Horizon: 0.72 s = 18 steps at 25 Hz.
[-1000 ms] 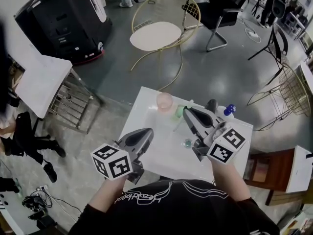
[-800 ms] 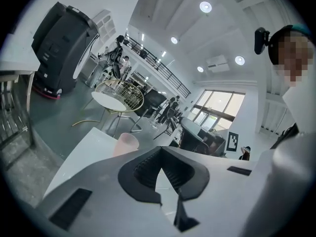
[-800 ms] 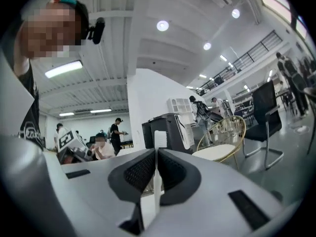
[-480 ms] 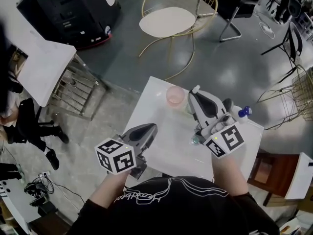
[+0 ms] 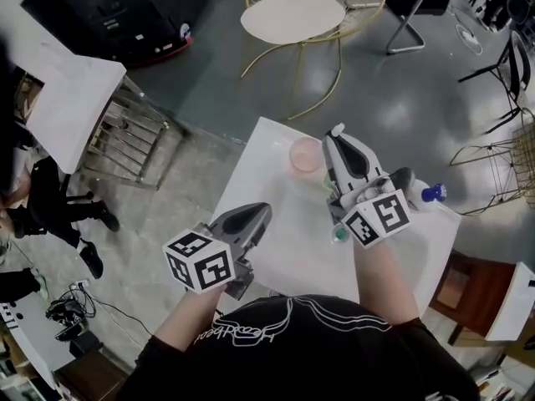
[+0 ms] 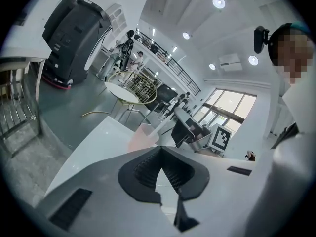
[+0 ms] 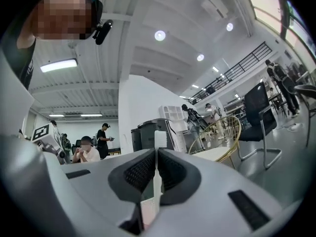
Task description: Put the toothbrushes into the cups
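Right tongs [image 5: 338, 140] clamped on a slim white plastic toothbrush [image 7: 158, 140]. Its head pokes out past the tips, just beside the translucent pink plastic cup [image 5: 305, 154] on the white table [image 5: 280, 224]. Left tongs [image 5: 261, 213] pressed together, empty, over the table's near-left part.

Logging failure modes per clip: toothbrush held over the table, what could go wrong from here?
1. The right tool pinches the toothbrush by its thin handle, so it could pivot or slip.
2. The pink cup stands near the far edge of the table; a bump could tip it.
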{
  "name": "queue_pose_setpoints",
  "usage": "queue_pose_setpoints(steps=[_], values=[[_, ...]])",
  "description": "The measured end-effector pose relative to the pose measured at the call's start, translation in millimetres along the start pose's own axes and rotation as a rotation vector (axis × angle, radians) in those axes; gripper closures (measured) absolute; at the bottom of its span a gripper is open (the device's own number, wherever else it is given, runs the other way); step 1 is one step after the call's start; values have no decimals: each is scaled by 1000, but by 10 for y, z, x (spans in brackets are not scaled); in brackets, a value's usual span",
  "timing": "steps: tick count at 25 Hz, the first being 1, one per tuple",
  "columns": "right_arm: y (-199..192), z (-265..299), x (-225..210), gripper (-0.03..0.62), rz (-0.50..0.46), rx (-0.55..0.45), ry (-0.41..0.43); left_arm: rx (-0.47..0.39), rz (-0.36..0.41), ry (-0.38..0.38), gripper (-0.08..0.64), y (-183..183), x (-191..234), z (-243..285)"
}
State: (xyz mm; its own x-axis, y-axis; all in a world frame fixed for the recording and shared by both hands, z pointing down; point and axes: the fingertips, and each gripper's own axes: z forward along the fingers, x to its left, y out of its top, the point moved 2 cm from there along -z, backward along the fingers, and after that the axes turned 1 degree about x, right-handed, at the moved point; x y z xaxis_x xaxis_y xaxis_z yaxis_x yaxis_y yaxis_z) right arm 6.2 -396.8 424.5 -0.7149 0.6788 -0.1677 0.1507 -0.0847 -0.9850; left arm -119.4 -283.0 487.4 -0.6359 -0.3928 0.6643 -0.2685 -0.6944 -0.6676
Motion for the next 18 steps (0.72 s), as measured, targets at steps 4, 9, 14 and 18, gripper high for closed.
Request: queue_pose_setpoints(steps=[4,9,14,18], values=[[-192,68,-96,557,50,39,-12,5,-14,-1,555,16,98,56],[-410,87,-159,557,82,89,-8,8,-23,-12,555,-1,169,162],[-531,82,-156,557,97,120,-3,23,-48,-15,555,-39,182,219],[-566,85,-149,557,94,126,4,29,-46,-11,555,-45,180,231]])
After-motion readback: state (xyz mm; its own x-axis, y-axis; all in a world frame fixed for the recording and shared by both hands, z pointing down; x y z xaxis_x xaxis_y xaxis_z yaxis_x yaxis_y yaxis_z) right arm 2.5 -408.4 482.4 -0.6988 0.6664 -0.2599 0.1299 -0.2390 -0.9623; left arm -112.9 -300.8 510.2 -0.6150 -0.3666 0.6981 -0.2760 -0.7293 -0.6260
